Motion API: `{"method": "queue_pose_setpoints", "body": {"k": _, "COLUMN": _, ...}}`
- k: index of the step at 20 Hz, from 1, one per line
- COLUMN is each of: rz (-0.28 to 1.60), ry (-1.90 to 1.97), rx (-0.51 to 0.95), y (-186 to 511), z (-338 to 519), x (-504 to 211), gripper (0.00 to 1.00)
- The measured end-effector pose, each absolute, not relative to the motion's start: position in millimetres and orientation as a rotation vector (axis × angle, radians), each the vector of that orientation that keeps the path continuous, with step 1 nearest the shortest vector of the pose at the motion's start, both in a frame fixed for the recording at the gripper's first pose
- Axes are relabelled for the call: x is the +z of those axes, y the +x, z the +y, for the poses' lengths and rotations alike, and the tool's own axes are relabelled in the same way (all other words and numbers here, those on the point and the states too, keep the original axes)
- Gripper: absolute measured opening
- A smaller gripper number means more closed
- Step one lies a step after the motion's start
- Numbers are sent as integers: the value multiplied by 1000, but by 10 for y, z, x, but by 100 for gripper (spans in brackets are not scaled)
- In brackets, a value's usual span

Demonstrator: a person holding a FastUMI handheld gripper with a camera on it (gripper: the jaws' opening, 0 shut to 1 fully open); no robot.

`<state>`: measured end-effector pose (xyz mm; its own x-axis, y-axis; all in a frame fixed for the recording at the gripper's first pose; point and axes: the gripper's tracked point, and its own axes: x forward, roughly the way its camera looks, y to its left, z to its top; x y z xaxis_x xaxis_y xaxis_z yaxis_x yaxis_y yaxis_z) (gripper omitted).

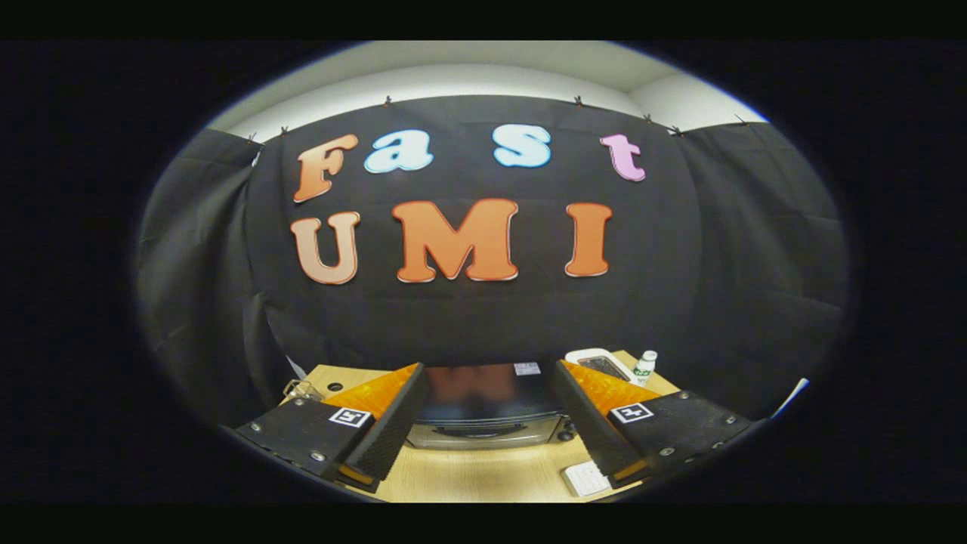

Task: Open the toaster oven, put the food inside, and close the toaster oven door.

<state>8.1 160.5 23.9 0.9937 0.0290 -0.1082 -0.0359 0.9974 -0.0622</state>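
1. My gripper (pixel 483 442) is held high above a wooden table (pixel 483 476), looking forward and slightly down. My 2 fingers stand wide apart with nothing between them but air.

2. The toaster oven (pixel 487 412) sits on the table ahead of and below my fingers, framed in the gap between them. I see its dark, glossy top and the upper part of its silver front.

3. The door appears to stand shut: a dark curved handle (pixel 480 431) runs across the front, near the top edge. A knob (pixel 565 433) shows at the right end of the front. That fits both a door yet to be opened and one already closed again; I cannot see inside.

4. Food: I cannot pick out any with certainty. A pale flat item (pixel 585 478) lies on the table near my right finger, too small to identify.

5. Other items: a white tray-like object (pixel 600 363) and a small white bottle (pixel 644 364) stand beyond the oven, to the right; a clear object (pixel 301 391) lies to the left.

6. Handling judgement: the oven is a stiff metal box, likely heavy enough to stay put. The handle is rigid, narrow and probably smooth, so its middle is the place to take hold, with both fingers closing above and below the bar. The door should swing on a bottom hinge; its glass calls for a gentle pull.
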Motion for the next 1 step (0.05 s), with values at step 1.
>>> {"method": "queue_pose_setpoints", "body": {"k": 1, "rz": 94, "ry": -78, "rx": 38, "y": 48, "z": 1620, "x": 302, "gripper": 99}}
